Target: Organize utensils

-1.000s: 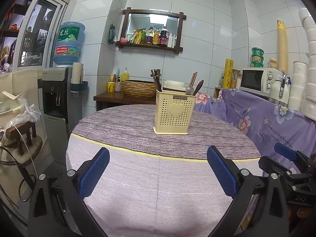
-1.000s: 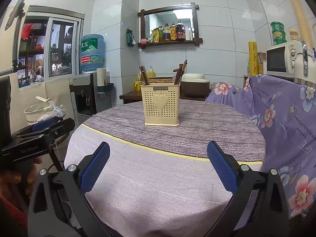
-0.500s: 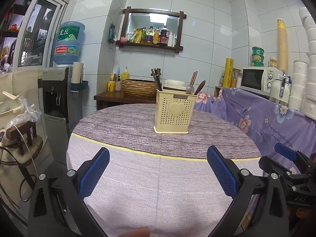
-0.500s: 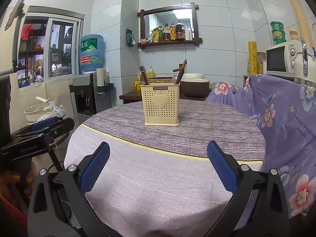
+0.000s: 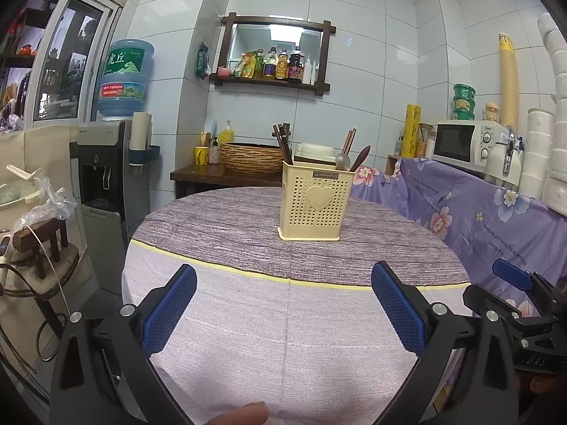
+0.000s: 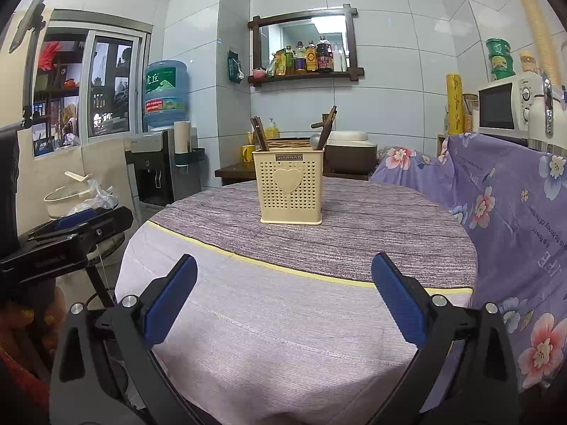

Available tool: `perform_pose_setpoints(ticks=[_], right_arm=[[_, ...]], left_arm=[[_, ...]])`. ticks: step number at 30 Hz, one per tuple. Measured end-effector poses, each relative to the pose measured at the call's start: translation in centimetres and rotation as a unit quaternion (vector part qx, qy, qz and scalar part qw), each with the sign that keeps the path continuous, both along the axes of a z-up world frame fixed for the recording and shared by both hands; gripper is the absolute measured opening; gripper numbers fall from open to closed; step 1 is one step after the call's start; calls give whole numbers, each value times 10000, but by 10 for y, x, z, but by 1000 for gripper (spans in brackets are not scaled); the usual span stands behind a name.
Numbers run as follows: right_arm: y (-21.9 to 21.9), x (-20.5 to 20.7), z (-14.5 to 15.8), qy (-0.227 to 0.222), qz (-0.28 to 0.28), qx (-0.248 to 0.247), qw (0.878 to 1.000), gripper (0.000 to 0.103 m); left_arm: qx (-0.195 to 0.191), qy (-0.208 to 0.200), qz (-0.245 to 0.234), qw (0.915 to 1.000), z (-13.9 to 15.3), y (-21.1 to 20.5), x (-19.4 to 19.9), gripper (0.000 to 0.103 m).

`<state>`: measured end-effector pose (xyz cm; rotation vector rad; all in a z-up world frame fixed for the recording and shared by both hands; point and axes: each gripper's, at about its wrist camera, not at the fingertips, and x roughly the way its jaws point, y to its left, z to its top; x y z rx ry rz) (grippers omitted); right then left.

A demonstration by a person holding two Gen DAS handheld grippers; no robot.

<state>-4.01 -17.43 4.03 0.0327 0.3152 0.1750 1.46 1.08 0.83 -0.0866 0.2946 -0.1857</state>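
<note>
With both our left gripper (image 5: 283,301) and right gripper (image 6: 283,294) spread empty, the utensil holder (image 6: 291,187) ahead seems already filled, so we next reach forward.

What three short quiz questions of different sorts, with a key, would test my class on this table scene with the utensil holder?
1. True or false: the left gripper is shut on a spoon.
2. Multiple choice: the cream utensil holder stands on A) the bare floor, B) the round table, C) the microwave.
3. Fill in: the shape moulded on the front of the holder is a ____.

Key
1. False: both its jaws and those of the right gripper stand wide apart and hold nothing.
2. B: it stands upright on the darker part of the tablecloth, with chopsticks and spoons sticking out of it.
3. Heart.
</note>
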Motion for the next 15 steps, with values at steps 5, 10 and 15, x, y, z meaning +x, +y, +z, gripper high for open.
perform_pose_setpoints(ticks=[5, 10, 15], right_arm=[[1, 1, -1, 12, -22, 9, 10000, 97], [2, 1, -2, 26, -26, 8, 10000, 97], [3, 1, -2, 40, -25, -3, 10000, 97]], left_arm=[[15, 27, 27, 10000, 0, 0, 1, 98], [0, 147, -25, 9999, -2, 0, 4, 98], [-26, 210, -57, 9998, -3, 1, 4, 98]])
